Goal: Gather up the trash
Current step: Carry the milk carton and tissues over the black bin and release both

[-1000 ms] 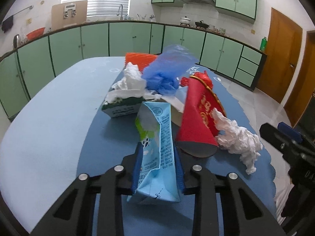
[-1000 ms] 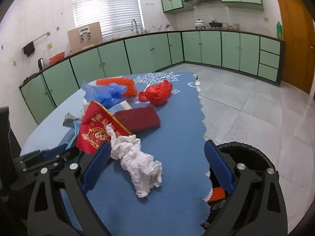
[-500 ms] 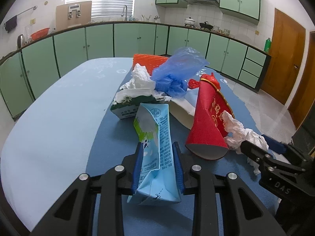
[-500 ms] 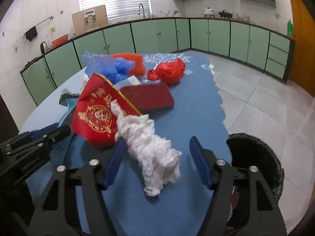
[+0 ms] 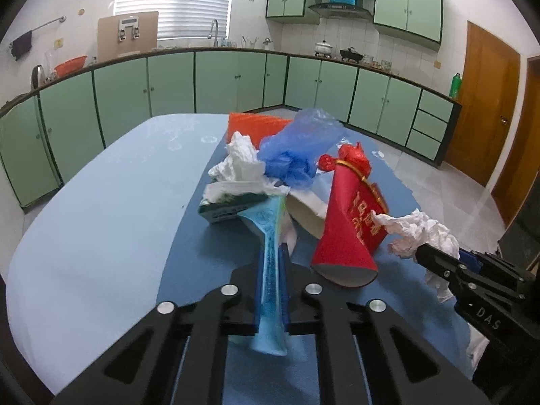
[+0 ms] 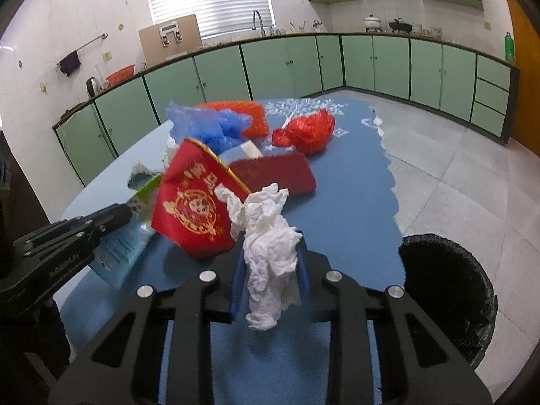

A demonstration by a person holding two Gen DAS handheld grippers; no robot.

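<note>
Green kitchen cabinets ring a blue table (image 5: 84,236) whose near edge is cut off in both views. Behind the red cone (image 5: 347,222), part of the trash pile is hidden. The left gripper (image 5: 271,266), tilted downward, is clamped on a flattened blue carton (image 5: 270,270). The right gripper (image 6: 270,256), also tilted down, has just been closing and pinches a crumpled white tissue (image 6: 266,236) near the table's right edge. Just off that edge stands a black bin (image 6: 449,290); bare cloth lies ahead on the right.
</note>
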